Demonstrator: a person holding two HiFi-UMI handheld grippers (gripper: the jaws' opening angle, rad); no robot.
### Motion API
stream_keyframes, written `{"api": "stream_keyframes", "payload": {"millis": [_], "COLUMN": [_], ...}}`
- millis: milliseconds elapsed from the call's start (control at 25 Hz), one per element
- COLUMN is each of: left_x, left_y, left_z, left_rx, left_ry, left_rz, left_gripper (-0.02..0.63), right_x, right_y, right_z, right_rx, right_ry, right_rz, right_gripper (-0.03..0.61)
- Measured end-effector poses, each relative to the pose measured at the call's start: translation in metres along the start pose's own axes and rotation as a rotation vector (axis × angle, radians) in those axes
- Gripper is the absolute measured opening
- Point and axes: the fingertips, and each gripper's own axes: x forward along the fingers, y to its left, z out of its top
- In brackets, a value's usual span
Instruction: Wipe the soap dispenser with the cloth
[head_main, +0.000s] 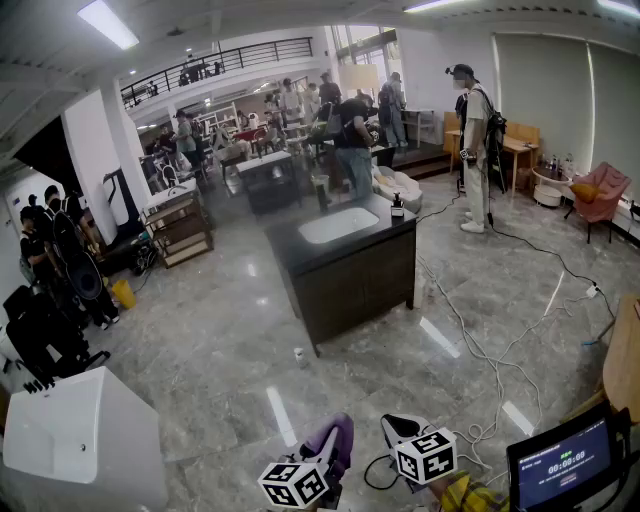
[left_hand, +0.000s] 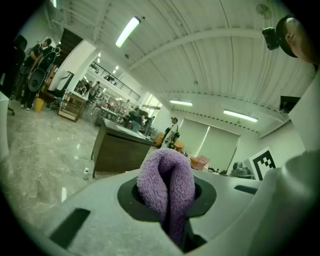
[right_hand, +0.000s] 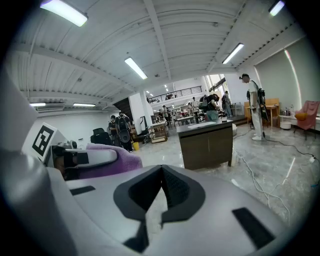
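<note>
grey polished stone makes up the floor (head_main: 220, 340), with white cables (head_main: 470, 340) trailing across its right side. well ahead of both grippers stands a dark cabinet whose top is the worktop (head_main: 385, 222), with a pale oval basin (head_main: 338, 225) set into it. the left gripper (left_hand: 172, 220) sits low in the head view beside the right gripper (right_hand: 160, 200), both aimed roughly toward the cabinet. the left gripper's jaws are clamped on the purple cloth (left_hand: 167, 192), a fleecy piece doubled over so that its rounded fold sticks out forward past the jaw tips, its long axis running along the gripper toward the worktop. the right gripper's jaws are pressed together with nothing between them. the soap dispenser (head_main: 397, 207) stands upright at the worktop's right end, just beside the basin and far from the cloth, its long axis vertical and a pump on top. it is too small to tell which way the spout faces.
</note>
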Motion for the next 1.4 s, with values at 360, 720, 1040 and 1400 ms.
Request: {"api": "stream_keyframes", "payload": {"millis": [360, 720, 1040, 1400], "left_x": [-0.005, -0.023, -0.005, 0.053], "left_y": [0.011, 0.070, 0.107, 0.171], "left_z": [0.020, 0.016, 0.032, 0.081], "left_rx": [0.033, 0.050, 0.002, 0.018], "left_ry": [0.005, 0.043, 0.035, 0.017], "left_rz": [-0.002, -0.015, -0.031, -0.017], "left_gripper": [0.043, 0.043, 0.043, 0.044], "right_x": [0.017, 0.066, 0.102, 0.205], "right_y": [0.009, 0.038, 0.037, 0.014], "right_z": [0.024, 0.013, 0.017, 0.060], "right_rx": [0.055, 0.075, 0.068, 0.071], "right_ry": [-0.055, -0.077, -0.022, -0.035], "right_rz": [0.009, -0.005, -0.044, -0.040], "right_gripper": [0.006, 0.006, 0.006, 0.006]}}
